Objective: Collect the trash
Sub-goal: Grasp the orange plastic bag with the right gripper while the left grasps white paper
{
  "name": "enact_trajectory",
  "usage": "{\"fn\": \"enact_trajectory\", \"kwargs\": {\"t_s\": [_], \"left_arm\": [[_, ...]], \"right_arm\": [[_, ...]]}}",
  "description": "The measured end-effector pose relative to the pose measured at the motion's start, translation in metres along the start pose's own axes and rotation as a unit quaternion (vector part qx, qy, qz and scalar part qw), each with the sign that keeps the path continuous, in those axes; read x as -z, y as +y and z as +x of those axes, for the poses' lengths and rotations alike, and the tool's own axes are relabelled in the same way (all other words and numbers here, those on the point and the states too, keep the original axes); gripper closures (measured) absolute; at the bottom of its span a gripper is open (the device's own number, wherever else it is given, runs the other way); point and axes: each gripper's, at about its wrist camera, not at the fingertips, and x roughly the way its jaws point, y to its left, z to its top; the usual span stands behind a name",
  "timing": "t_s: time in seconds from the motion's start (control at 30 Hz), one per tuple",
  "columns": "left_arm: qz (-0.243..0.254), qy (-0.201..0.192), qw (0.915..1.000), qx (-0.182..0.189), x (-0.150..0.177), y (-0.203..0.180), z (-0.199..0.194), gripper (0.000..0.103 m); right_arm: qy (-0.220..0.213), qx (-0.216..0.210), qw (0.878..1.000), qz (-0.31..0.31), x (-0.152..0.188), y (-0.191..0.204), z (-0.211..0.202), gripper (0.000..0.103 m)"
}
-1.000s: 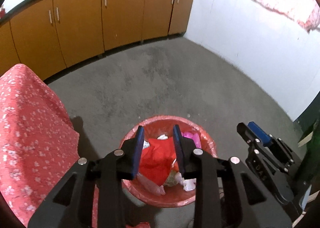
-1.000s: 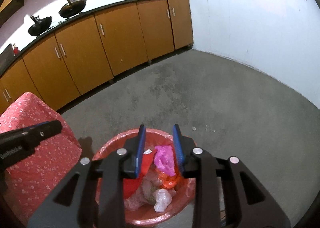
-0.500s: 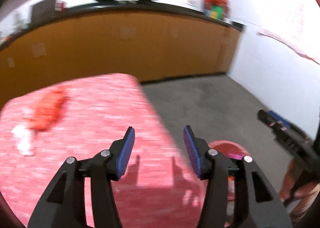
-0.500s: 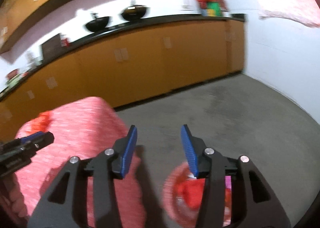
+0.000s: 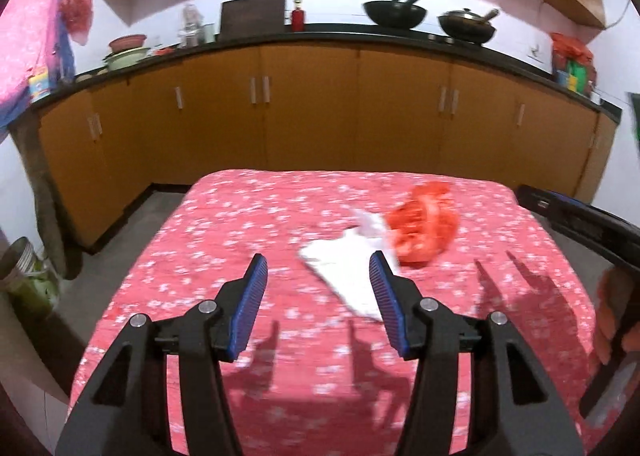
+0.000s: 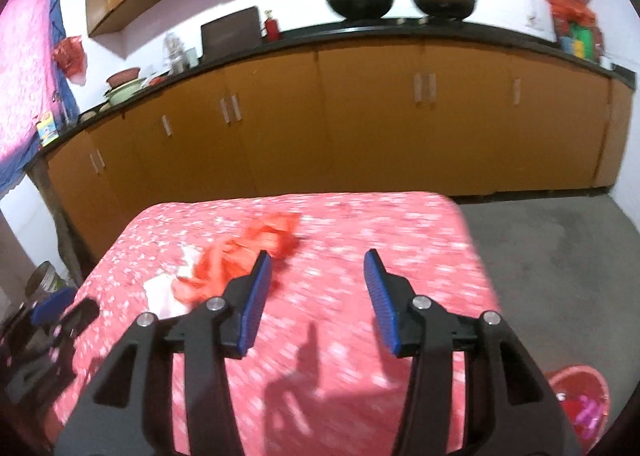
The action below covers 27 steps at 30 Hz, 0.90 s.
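A crumpled red plastic bag (image 5: 426, 230) and a white paper scrap (image 5: 348, 272) lie on the red flowered tablecloth (image 5: 240, 223). My left gripper (image 5: 318, 276) is open and empty above the table, with the white scrap just ahead between its jaws. My right gripper (image 6: 318, 272) is open and empty above the table. The red bag (image 6: 244, 256) and white scrap (image 6: 162, 292) lie to its left. The red trash bin (image 6: 580, 396) with trash inside stands on the floor at lower right of the right wrist view.
Orange kitchen cabinets (image 5: 312, 111) with a black counter run behind the table, with woks (image 5: 394, 11) on top. A metal tin (image 5: 18, 260) stands on the floor at left. Grey floor (image 6: 560, 256) lies right of the table.
Both grippers rose from over the trash bin and swung left to face the table. Their jaws opened wider. The red bag and white scrap came into close view.
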Motion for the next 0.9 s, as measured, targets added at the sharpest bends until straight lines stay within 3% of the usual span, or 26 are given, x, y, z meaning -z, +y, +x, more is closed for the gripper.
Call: {"fn": "enact_trajectory", "kwargs": {"t_s": [0.2,0.4,0.47,0.5,0.6,0.7,0.9], "left_arm": [[-0.021,0.000,0.9996,-0.019,0.002,0.034,0.003,0.044],[-0.022,0.006,0.9995,-0.020,0.002,0.041,0.012,0.042],[-0.024,0.009,0.9996,-0.015,0.003,0.040,0.014,0.040],[-0.023,0.011,0.9996,-0.011,0.004,0.038,0.015,0.040],[-0.024,0.017,0.9996,0.001,0.006,0.034,0.017,0.040],[-0.028,0.018,0.9994,0.014,0.006,0.028,0.018,0.035],[-0.025,0.029,0.9982,0.045,0.002,0.003,0.024,0.031]], "right_arm": [[0.038,-0.021,0.998,0.035,-0.010,0.024,0.053,0.051],[0.057,-0.018,0.998,0.021,-0.004,0.048,0.077,0.049],[0.066,-0.032,0.997,0.026,-0.001,0.048,0.080,0.057],[0.070,-0.038,0.996,0.025,0.001,0.048,0.081,0.071],[0.067,-0.032,0.997,-0.001,0.005,0.051,0.077,0.088],[0.051,-0.026,0.998,0.005,0.006,0.041,0.063,0.091],[0.003,0.030,1.000,0.001,-0.001,0.002,0.022,0.091]]}}
